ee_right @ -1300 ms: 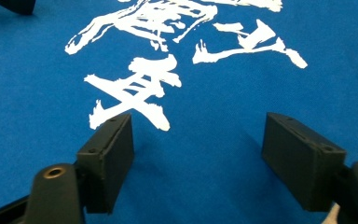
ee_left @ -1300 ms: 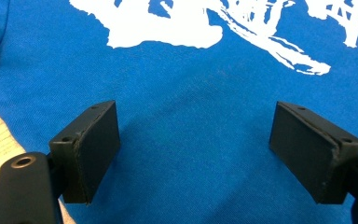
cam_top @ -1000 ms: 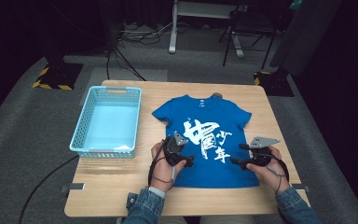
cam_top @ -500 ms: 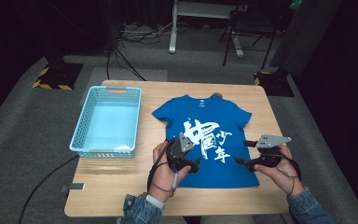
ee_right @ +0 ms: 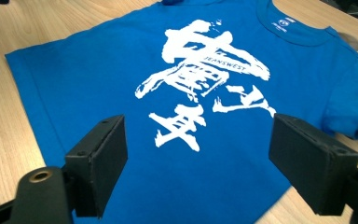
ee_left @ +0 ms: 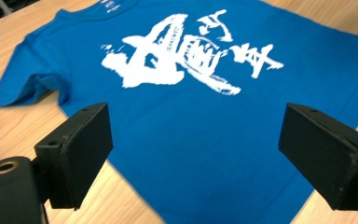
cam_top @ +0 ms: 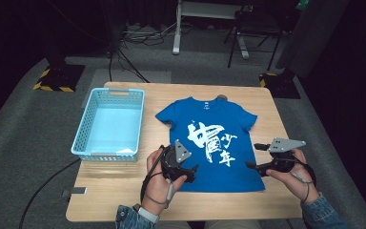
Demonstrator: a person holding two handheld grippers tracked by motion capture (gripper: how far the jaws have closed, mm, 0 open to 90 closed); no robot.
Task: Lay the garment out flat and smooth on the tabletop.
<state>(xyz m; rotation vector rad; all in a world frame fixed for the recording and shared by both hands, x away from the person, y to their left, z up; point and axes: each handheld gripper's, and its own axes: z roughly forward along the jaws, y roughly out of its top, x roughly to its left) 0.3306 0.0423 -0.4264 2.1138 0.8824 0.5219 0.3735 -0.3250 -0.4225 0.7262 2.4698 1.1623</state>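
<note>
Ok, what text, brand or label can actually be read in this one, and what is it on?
"JEANSWEST": small letters inside the white brush-character print on the blue T-shirt.
The brush characters themselves are too stylised to read with confidence.
Neck label of the shirt: white print, too small to read.

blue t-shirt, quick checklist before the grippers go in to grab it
1. Blue t-shirt spread flat, print side up on the table: ok.
2. Left gripper jaws open, nothing between them: ok.
3. Right gripper jaws open, nothing between them: ok.
4. Grippers near the shirt's lower part, one at each side edge: ok.
5. Pads touching the fabric: not ok; in both gripper views they look to sit above it.
6. Basket left of the shirt, apart from it: ok. Whether the pale patch at its near wall is an object: cannot tell.
</note>
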